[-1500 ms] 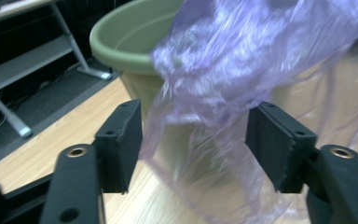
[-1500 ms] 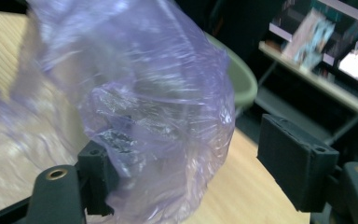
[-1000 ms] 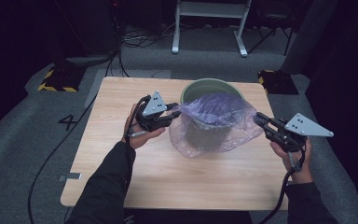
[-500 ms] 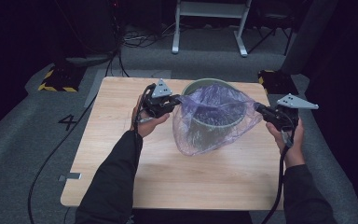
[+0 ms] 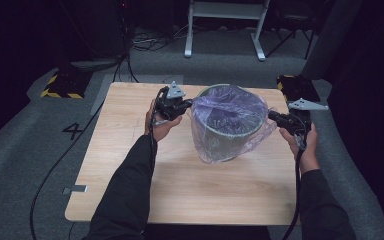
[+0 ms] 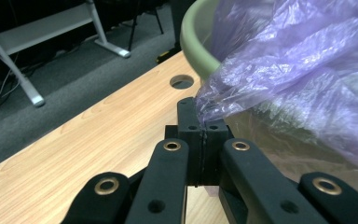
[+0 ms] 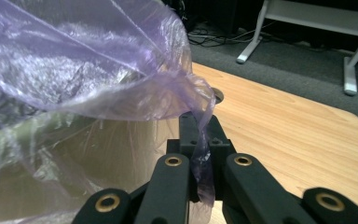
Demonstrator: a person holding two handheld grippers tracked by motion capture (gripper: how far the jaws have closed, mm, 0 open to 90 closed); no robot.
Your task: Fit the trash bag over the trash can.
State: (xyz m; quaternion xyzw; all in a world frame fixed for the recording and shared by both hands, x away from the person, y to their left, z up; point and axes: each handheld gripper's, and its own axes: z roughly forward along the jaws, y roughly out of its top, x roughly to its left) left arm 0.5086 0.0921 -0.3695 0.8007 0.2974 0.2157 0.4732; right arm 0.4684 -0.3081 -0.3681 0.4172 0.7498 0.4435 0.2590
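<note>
My left claw (image 5: 184,106) and right claw (image 5: 276,118) have just closed, each pinching the bag (image 5: 228,107). It drapes the bin (image 5: 225,140) on the table (image 5: 130,130).

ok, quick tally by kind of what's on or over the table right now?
Bins: 1, a green bin
Plastic bags: 1, a purple bag draped over the bin
Grippers: 2, left gripper and right gripper, each shut on the bag's edge
Total: 4
</note>
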